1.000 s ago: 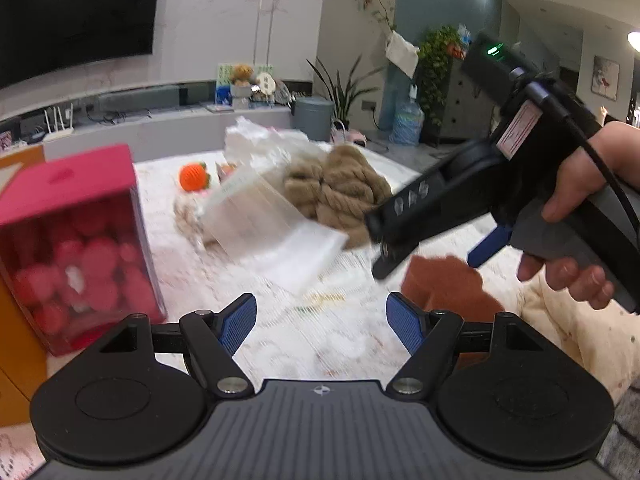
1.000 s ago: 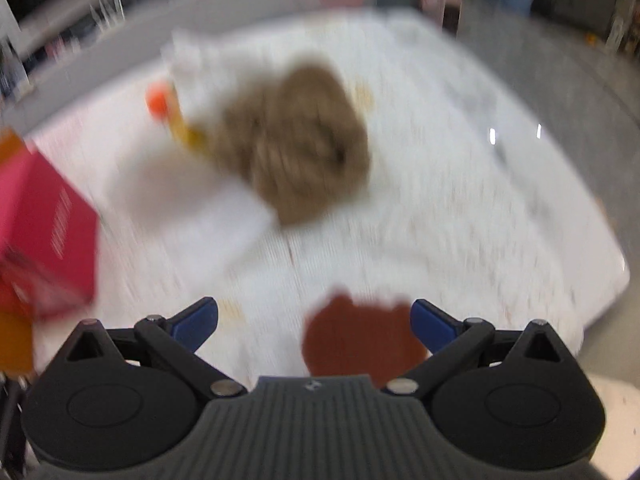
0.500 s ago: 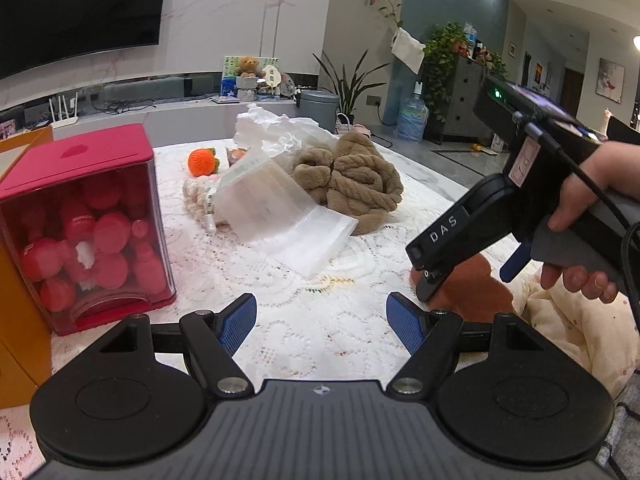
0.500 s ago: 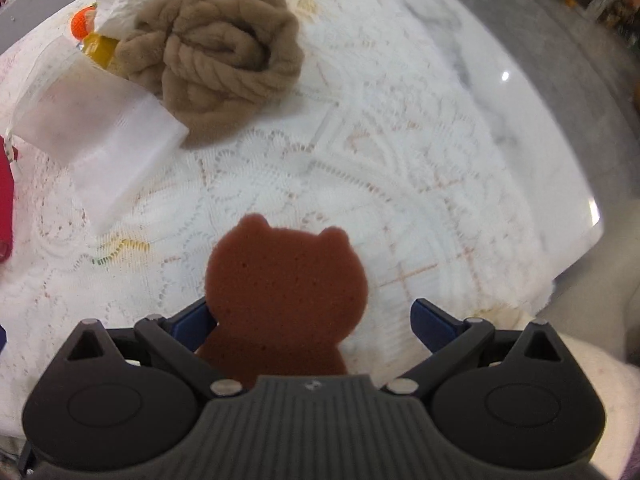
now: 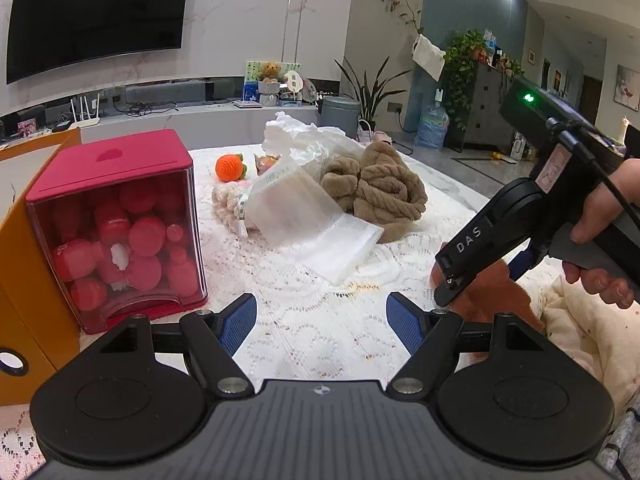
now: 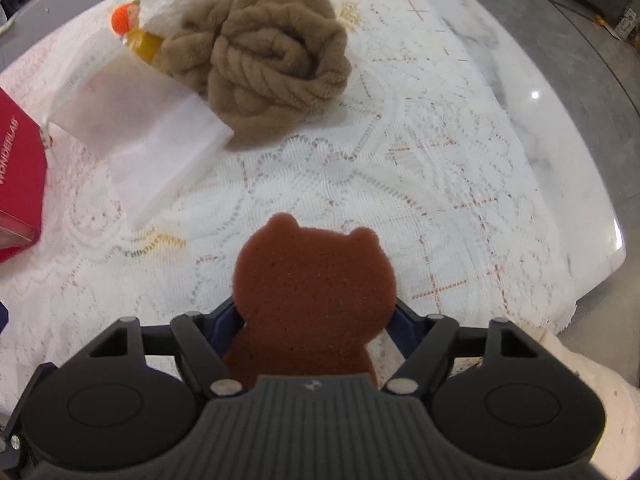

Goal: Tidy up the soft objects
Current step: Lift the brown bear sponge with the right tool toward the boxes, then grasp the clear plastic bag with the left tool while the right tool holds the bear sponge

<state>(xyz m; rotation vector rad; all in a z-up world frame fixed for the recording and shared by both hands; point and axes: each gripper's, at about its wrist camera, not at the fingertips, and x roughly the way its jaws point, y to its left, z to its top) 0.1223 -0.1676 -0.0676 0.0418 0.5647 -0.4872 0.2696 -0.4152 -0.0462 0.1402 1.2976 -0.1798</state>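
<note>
A brown bear-shaped sponge [image 6: 316, 292] lies flat on the lace tablecloth [image 6: 400, 168]. My right gripper [image 6: 314, 316] points steeply down over it, jaws closing, both blue pads touching the sponge's sides at its neck. From the left wrist view the right gripper [image 5: 444, 296] is held by a hand, its tip on the sponge [image 5: 492, 292]. My left gripper [image 5: 322, 322] hovers open and holds nothing, low over the cloth just left of the sponge. A tan plush rope bundle [image 6: 264, 56] sits farther back.
A red box of pink balls [image 5: 120, 232] stands at the left beside an orange board [image 5: 24, 264]. Clear plastic bags [image 5: 304, 220], an orange knitted ball [image 5: 230, 168] and white wrapping lie mid-table. A cream blanket [image 5: 588, 328] is at the right. The table's edge [image 6: 600, 208] curves away on the right.
The right gripper came down over the sponge and its jaws narrowed from wide open until the pads met the sponge's sides. The left gripper stayed put.
</note>
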